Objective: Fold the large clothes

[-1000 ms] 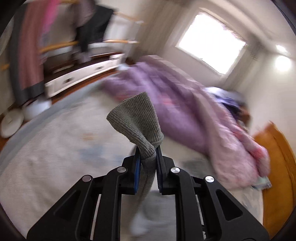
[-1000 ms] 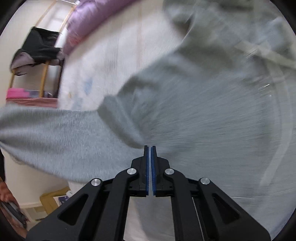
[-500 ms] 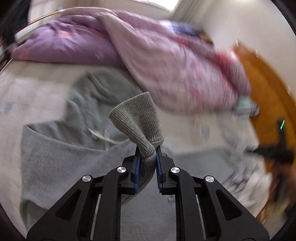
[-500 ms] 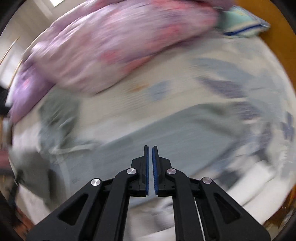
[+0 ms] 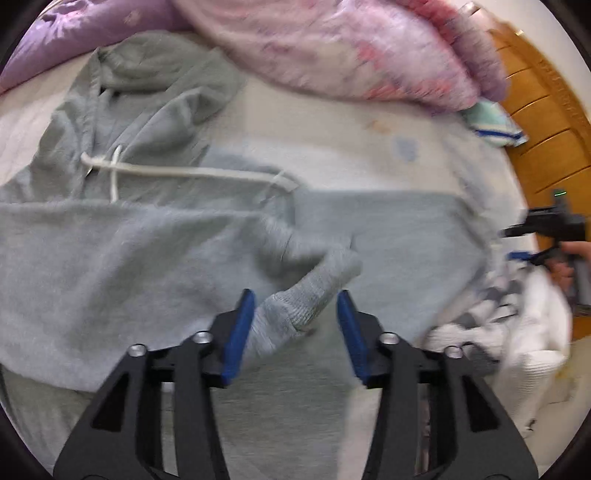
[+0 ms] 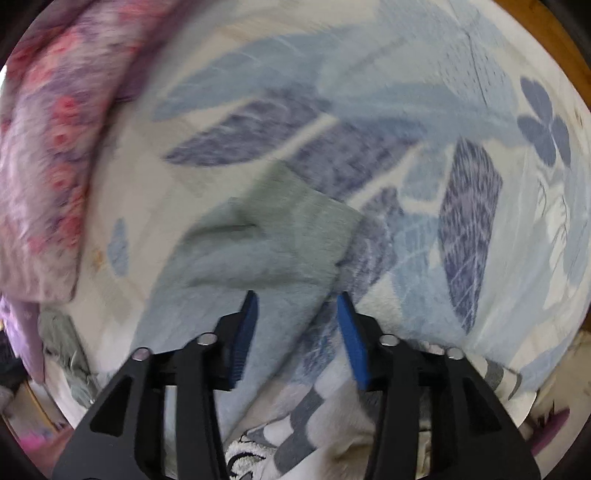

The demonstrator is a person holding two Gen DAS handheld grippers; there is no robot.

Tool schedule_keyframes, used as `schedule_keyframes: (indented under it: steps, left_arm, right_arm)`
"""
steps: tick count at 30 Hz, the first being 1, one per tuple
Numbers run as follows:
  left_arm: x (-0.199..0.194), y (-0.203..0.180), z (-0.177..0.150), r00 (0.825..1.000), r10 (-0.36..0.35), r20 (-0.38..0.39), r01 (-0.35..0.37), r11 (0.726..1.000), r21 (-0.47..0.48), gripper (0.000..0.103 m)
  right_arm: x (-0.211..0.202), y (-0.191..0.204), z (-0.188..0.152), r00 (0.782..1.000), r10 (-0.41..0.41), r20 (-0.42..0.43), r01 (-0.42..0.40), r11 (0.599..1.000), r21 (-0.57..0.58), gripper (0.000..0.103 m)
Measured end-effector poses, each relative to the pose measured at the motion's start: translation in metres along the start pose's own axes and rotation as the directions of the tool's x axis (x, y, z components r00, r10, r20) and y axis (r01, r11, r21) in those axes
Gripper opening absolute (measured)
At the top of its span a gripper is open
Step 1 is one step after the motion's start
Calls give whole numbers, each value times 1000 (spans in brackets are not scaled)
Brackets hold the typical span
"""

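Home bedroom. Work surface is bed: pale bedsheet with blue leaf and flower print covers it. Pink floral quilt bunched along far side, purple bedding beside it. Wooden headboard with carved panels at bed end. Grey hoodie spread on sheet, small folded cloth with blue stripes near headboard. Furnishing looks domestic, lived-in.

My left wrist camera sits behind my left gripper, looking down and forward, close over the grey hoodie. My right wrist camera sits behind my right gripper, closer to the leaf-print sheet. Both views share the hoodie and pink quilt.
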State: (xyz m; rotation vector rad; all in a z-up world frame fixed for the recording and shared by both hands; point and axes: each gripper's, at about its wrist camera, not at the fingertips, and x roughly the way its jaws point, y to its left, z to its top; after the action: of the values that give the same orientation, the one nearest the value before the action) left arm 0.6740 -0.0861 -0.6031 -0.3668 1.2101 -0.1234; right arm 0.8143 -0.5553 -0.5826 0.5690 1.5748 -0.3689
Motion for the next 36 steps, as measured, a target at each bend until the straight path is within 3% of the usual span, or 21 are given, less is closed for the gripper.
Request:
schedule_keyframes:
  steps: [2, 6, 12, 13, 15, 16, 17, 19, 22, 26, 31, 36]
  left_arm:
    - [-10, -4, 3, 999, -8, 36, 7, 1000, 28, 67]
    - [-12, 13, 6, 998, 48, 34, -48, 999, -15, 67]
    - [4, 49, 4, 988, 152, -36, -154, 986, -67, 67]
    - [8, 54, 3, 986, 158, -56, -162, 984, -71, 67]
    - [21, 62, 0, 984, 149, -94, -157, 984, -84, 67]
    - [30, 65, -3, 981, 143, -131, -155, 984, -88, 67]
    - [39, 67, -5, 975, 137, -173, -153, 984, -86, 67]
    - [44, 68, -7, 973, 146, -177, -160, 985, -63, 67]
    - [44, 71, -8, 976, 123, -177, -134, 990, -50, 69]
    - [19, 85, -3, 986, 68, -154, -82, 993, -85, 69]
    - [-38, 120, 9, 990, 115, -86, -123, 988, -98, 71]
    - [-95, 186, 22, 971, 234, -42, -237, 965, -115, 73]
  right_arm:
    - [11, -2, 6, 1000, -6, -21, 6, 999, 31, 55]
    - [33, -5, 15, 998, -36, -50, 40, 996, 76, 57]
    - [55, -9, 16, 996, -58, -61, 62, 995, 74, 56]
    - [54, -8, 14, 999, -29, -43, 31, 998, 63, 40]
    - [47, -6, 6, 1000, -18, 7, 18, 999, 40, 28]
    - [42, -2, 2, 999, -11, 35, 10, 1000, 21, 15]
    - [33, 1, -3, 997, 2, 75, -2, 1000, -2, 9]
    - [14, 11, -14, 988, -3, 157, 13, 998, -61, 9]
    - [-23, 27, -42, 961, 48, 272, -10, 990, -140, 9]
    - [-83, 64, -104, 901, 148, 408, -34, 961, -274, 9]
    - [-130, 126, -189, 844, 290, 451, -92, 907, -411, 9]
    - [-136, 205, -294, 826, 400, 397, -124, 816, -565, 9]
